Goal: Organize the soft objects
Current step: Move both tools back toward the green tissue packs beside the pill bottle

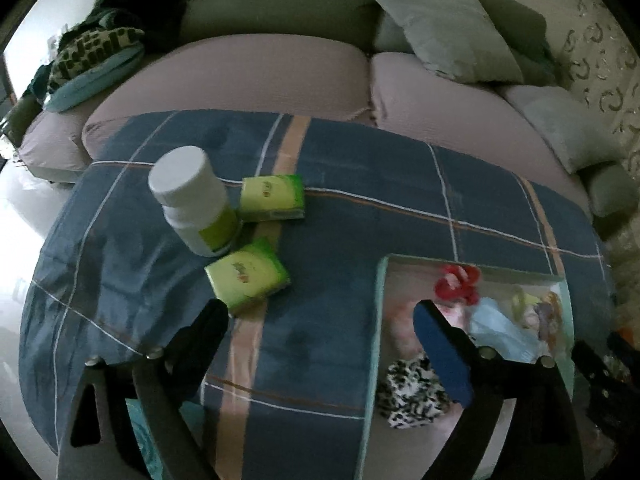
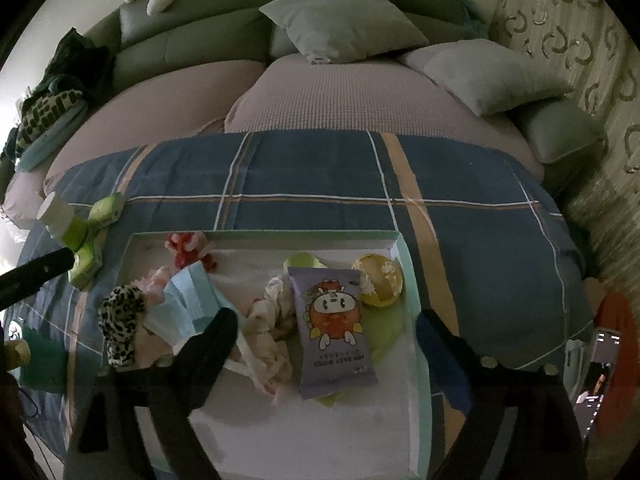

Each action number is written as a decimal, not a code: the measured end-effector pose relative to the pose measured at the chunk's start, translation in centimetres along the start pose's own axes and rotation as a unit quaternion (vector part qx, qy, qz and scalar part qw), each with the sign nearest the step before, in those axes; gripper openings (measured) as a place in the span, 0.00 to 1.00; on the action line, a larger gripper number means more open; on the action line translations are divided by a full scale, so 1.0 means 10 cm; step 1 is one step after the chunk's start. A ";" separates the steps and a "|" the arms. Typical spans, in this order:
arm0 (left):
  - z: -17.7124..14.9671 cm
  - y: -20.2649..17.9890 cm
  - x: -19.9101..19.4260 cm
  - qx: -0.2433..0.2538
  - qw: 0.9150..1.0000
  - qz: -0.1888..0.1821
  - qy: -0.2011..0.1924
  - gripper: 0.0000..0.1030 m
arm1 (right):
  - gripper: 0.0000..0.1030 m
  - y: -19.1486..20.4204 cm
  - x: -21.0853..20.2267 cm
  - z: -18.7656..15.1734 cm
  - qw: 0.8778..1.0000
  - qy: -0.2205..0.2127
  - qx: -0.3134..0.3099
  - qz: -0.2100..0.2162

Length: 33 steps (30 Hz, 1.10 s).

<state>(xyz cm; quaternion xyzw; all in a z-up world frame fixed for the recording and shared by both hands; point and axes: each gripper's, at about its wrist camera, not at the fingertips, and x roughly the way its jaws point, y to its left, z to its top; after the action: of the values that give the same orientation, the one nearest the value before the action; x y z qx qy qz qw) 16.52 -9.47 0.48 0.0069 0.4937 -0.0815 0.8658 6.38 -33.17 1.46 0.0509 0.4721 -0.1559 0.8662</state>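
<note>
Both the left gripper (image 1: 324, 344) and right gripper (image 2: 328, 344) gape wide, holding nothing; 2 green tissue packs (image 1: 248, 276) lie centre-left on the tabletop (image 1: 360, 216), beside the tray (image 2: 408, 264) of soft items

Likely a home living room: a sofa (image 2: 248, 92) with cushions (image 2: 344, 16), patterned wallpaper (image 2: 580, 52), a plaid-covered table (image 2: 320, 184).

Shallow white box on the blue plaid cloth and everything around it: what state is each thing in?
Shallow white box: open, partly filled.
Purple wipes packet: flat inside the box, sealed.
Leopard-print scrunchie: over the box's left edge.
White plastic bottle: upright, capped, outside the box.
Two green tissue packs: outside, beside the bottle.
Left gripper: open, empty.
Right gripper: open, empty.
</note>
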 end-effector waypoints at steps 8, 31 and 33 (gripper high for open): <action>0.02 0.14 -0.02 -0.022 1.000 0.009 -0.015 0.96 | 1.00 0.02 -0.05 0.03 1.000 -0.019 0.002 0.005; 0.09 0.41 -0.24 -0.054 0.994 0.061 -0.067 0.97 | 1.00 0.65 -0.13 0.13 0.994 -0.065 0.000 0.086; 0.08 0.51 -0.19 -0.071 0.995 0.053 -0.055 0.97 | 1.00 0.80 -0.09 0.13 0.993 -0.060 -0.013 0.096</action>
<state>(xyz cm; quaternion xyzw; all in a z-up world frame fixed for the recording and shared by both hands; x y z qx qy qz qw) 17.01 -4.25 2.21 -0.0330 0.4486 -0.0009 0.8931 9.49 -25.68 2.47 0.0751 0.4144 -0.0682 0.9044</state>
